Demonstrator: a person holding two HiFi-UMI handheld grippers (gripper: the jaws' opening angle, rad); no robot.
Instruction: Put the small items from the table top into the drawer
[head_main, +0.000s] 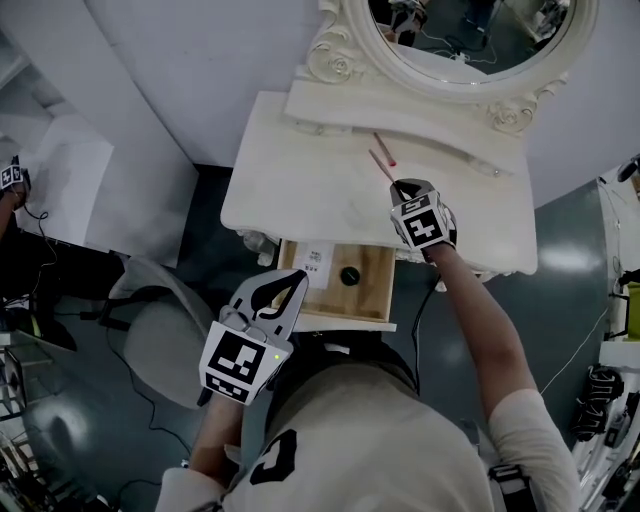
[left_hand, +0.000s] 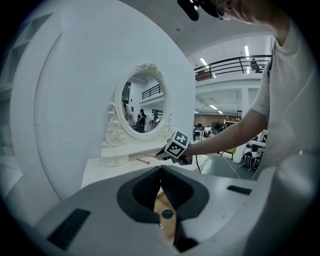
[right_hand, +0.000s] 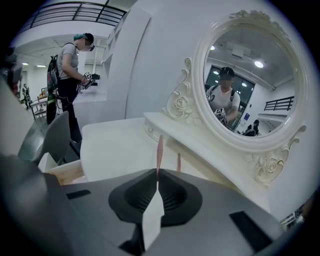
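A thin pink stick (head_main: 381, 166) slants over the white dressing table top (head_main: 300, 190), one end pinched in my right gripper (head_main: 398, 186), which is shut on it. From the right gripper view, that stick (right_hand: 159, 147) pokes out past the closed tips of my right gripper (right_hand: 158, 172). A second pink stick (head_main: 385, 150) (right_hand: 178, 161) lies near the mirror's base. Below the table edge the wooden drawer (head_main: 385, 292) is pulled out; it holds a black round cap (head_main: 349, 275) and a white card (head_main: 318, 262). My left gripper (head_main: 297, 276) (left_hand: 160, 169) hovers by the drawer's left front corner, shut and empty.
An ornate oval mirror (head_main: 470, 40) stands at the back of the table on a raised shelf (head_main: 400, 112). A grey chair (head_main: 160, 340) sits at the left of the drawer. Another person (right_hand: 70, 65) stands far off in the right gripper view.
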